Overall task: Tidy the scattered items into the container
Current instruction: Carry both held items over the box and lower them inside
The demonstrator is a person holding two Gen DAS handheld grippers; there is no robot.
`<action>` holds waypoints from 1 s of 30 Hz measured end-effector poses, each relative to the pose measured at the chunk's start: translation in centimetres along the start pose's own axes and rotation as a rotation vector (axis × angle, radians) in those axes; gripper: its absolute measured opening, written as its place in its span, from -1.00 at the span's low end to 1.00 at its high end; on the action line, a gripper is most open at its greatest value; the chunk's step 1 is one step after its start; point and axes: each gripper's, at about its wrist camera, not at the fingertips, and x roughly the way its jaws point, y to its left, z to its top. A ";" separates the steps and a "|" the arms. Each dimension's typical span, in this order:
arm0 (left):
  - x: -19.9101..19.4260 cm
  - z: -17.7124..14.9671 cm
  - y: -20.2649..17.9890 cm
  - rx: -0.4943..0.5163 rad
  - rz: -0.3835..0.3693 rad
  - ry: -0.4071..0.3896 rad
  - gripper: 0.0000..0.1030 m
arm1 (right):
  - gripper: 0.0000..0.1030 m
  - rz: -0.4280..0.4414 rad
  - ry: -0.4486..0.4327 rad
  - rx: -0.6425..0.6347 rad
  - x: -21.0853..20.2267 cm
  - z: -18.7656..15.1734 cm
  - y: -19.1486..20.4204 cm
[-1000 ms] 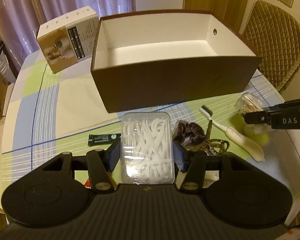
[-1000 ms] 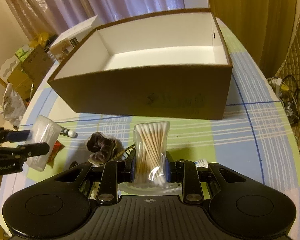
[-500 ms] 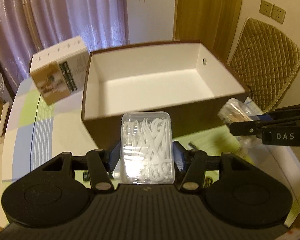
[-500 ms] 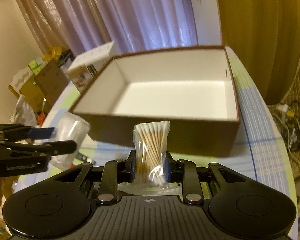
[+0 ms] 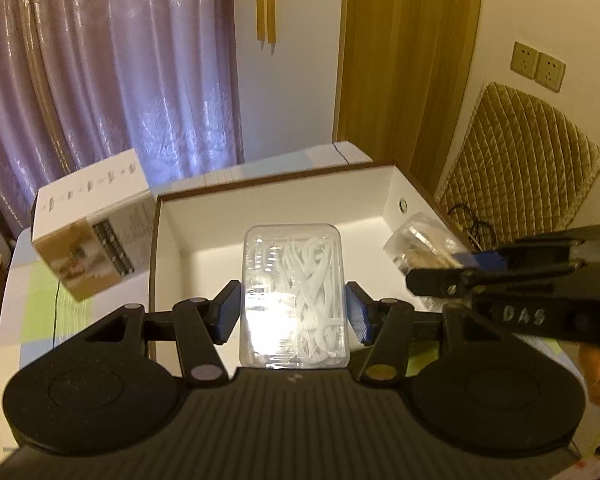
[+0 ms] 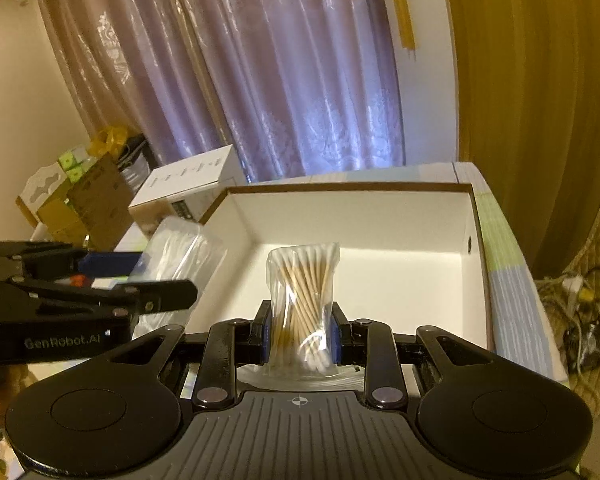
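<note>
Both hand-held grippers have risen from the worktop and come forward, so that each load now hangs over the open box rather than in front of its brown wall.

Left hand-held gripper (image 5: 293, 312): its blue pads are closed against the two long sides of a clear plastic case of white floss picks (image 5: 294, 296), which stands upright between them. Ahead of it and below lies the white inside of the box (image 5: 204, 248) — the case is above the near-left part of the floor, not touching it. To this gripper's left, outside the box, a white and tan carton (image 5: 88, 224) stands on the checked worktop (image 5: 32, 300).

Right hand-held gripper (image 6: 298, 330): pads pressed narrowly on a clear bag of cotton swabs (image 6: 302, 300), wooden sticks upright, white tips at the top. It too is held over the box floor, near the front wall. To its right the box's side wall shows a small round hole — beyond that, a strip of worktop and a tangle of cables (image 6: 580, 320) lower down.
</note>
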 end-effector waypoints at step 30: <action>14.6 -0.7 3.8 -0.070 0.015 0.320 -0.02 | -0.53 -0.141 0.273 0.058 11.1 -0.4 -4.7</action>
